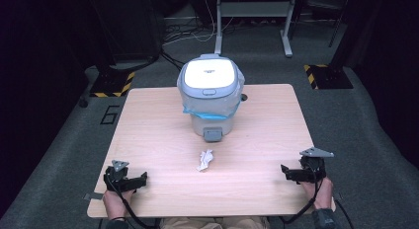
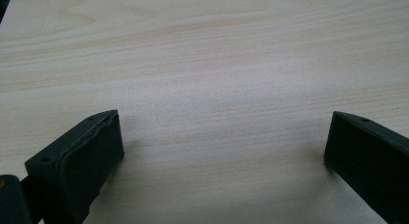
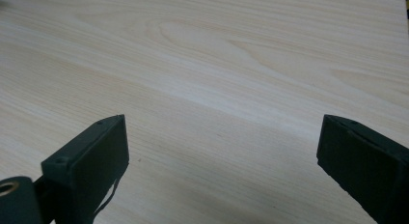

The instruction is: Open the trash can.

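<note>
- We hold our left gripper (image 1: 143,178) low at the near left corner of the wooden table (image 1: 148,120), jaws spread wide with nothing but bare woodgrain between them; it sits parked there, we judge, so the middle of the table stays free.
- Our right gripper (image 1: 285,171) mirrors it at the near right edge, jaws likewise wide apart and empty, pointing inward toward the centre. Both seem placed to start a reach from either side.
- Between the two, well apart from each, lies the crumpled tissue (image 1: 205,160) on the bare wood, nearer the middle of the table than its near edge. It is a small white wad, creased and slightly elongated, light and soft by the look of it; it should crush easily under a pinch.
- Just beyond the tissue stands the pedal bin (image 1: 211,93), grey with a closed white lid and a clear liner bag folded over its rim, a blue band showing on it. Its foot pedal (image 1: 213,134) faces us, near the tissue, which suggests the wad is meant to go in once the lid is raised.
</note>
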Action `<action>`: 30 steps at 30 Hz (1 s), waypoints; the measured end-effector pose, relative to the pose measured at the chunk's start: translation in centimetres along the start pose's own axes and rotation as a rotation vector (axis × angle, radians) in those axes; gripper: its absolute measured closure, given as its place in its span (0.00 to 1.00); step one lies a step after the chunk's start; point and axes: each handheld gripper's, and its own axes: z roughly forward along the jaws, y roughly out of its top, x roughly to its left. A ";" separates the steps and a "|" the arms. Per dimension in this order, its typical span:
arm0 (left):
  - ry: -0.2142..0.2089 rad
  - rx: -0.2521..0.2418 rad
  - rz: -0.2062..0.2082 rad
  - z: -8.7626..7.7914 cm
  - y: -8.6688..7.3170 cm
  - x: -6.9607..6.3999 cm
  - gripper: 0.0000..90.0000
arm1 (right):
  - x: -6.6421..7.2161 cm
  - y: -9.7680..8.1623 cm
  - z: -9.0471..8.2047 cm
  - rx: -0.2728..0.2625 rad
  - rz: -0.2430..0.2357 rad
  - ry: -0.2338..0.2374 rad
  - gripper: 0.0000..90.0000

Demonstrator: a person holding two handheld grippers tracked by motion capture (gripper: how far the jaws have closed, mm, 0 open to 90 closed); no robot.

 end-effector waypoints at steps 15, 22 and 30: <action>-0.001 0.000 0.000 0.0 0.0 0.0 0.00 | 2.2 2.4 1.0 0.020 -0.046 0.063 0.05; -0.002 0.000 0.001 0.0 0.0 0.0 0.00 | 3.6 4.1 1.6 0.012 -0.075 0.101 0.05; -0.002 0.000 0.000 0.0 0.0 0.0 0.00 | 5.0 5.4 2.3 0.003 -0.110 0.134 0.06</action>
